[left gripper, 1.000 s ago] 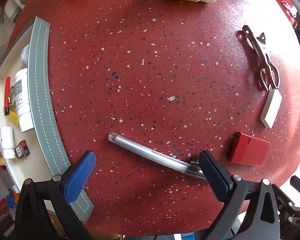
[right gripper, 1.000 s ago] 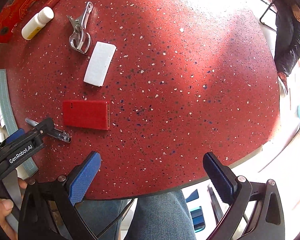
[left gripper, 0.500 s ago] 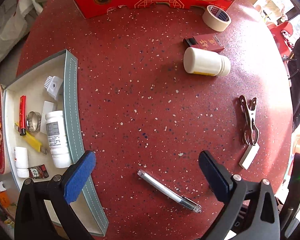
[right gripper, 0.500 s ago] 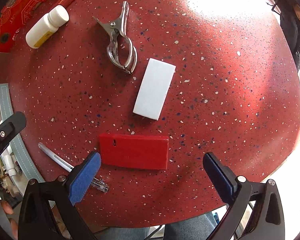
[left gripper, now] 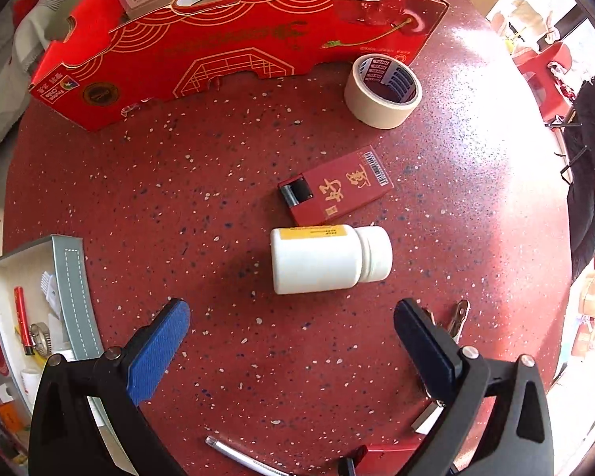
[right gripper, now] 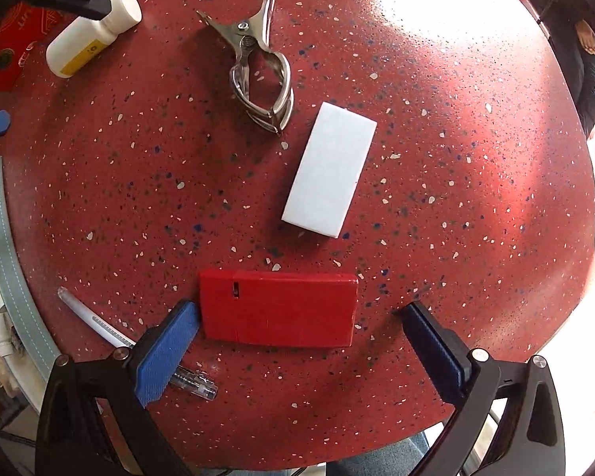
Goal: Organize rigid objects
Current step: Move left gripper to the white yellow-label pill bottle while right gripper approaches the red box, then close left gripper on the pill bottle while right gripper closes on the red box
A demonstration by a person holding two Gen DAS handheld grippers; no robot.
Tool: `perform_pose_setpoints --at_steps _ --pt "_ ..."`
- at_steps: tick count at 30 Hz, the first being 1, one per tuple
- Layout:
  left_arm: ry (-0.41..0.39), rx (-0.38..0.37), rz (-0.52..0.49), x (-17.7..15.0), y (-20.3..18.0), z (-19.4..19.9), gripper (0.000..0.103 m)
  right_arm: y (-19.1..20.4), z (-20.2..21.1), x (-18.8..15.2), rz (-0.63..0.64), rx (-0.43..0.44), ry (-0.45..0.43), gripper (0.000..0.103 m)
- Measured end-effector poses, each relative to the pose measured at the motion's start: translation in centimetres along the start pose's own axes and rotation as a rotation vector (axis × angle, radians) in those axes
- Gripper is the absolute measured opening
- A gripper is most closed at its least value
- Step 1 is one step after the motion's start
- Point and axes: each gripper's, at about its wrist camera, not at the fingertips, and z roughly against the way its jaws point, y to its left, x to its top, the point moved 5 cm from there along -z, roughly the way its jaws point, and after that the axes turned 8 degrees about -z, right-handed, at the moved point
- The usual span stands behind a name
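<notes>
Both tools have pushed forward: left tool (left gripper: 291, 351) gapes before the white bottle (left gripper: 329, 260) mid-frame; right tool (right gripper: 299, 341), empty, straddles the red box (right gripper: 277, 309). Bottle may roll if nudged.

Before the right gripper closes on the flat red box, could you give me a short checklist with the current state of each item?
1. Right gripper open: ok, jaws spread wide.
2. Flat red box between the jaws: ok, though it sits nearer the left finger.
3. Jaws down at box height: cannot tell.
4. Pen out of the grasp: ok, it passes outside the left finger, beneath it.
5. White block clear of the box: ok, apart and farther ahead.
6. Left gripper out of the way: ok, open and empty near the white bottle.
</notes>
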Motion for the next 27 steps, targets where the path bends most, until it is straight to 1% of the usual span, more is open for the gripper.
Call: perform_pose_setpoints --at_steps 5,6,10,14,15,17,19,20,22,23,24,26,27 --pt "0.016 0.012 0.029 2.6 -1.6 -2.3 0.103 -0.2 0.1 0.3 0.003 -0.003 0.030 0.103" --pt "0.015 0.013 0.036 3.0 -1.8 -2.7 0.103 -0.2 0.2 1.2 0.004 -0.004 0.035 0.103" --pt "0.039 0.013 0.062 4.6 -1.5 -4.5 0.103 -0.1 0.1 1.7 0.004 -0.004 0.039 0.103" --pt "0.024 0.019 0.072 5.7 -1.5 -4.8 0.103 -0.1 0.1 1.8 0.004 -0.004 0.040 0.103" --pt "0.015 0.019 0.072 4.7 -0.7 -4.8 0.103 -0.1 0.1 1.9 0.004 -0.004 0.040 0.103" --pt "0.002 0.019 0.073 3.9 -0.5 -4.9 0.103 -0.1 0.1 1.9 0.005 -0.005 0.039 0.103" --pt "0.000 0.022 0.072 3.9 -0.6 -5.0 0.103 -0.1 0.1 1.8 0.006 -0.005 0.041 0.103" --pt "0.008 0.021 0.071 3.9 -0.6 -5.1 0.103 -0.1 0.1 1.9 0.008 -0.005 0.043 0.103" --pt "0.038 0.014 0.074 1.8 -0.9 -5.1 0.103 0.0 0.1 2.0 0.010 -0.005 0.048 0.103" --pt "0.047 0.012 0.074 2.0 -0.5 -5.2 0.103 0.0 0.1 2.0 0.017 -0.010 0.050 0.103" --pt "0.046 0.010 0.072 1.8 -0.9 -5.6 0.101 0.0 0.2 2.0 0.024 -0.012 0.046 0.101" --pt "0.019 0.015 0.052 1.9 -1.6 -5.2 0.091 0.1 0.5 1.8 0.038 -0.013 0.029 0.094" --pt "0.005 0.015 0.036 2.0 -1.9 -4.8 0.079 0.1 0.8 1.7 0.050 -0.014 0.016 0.085"
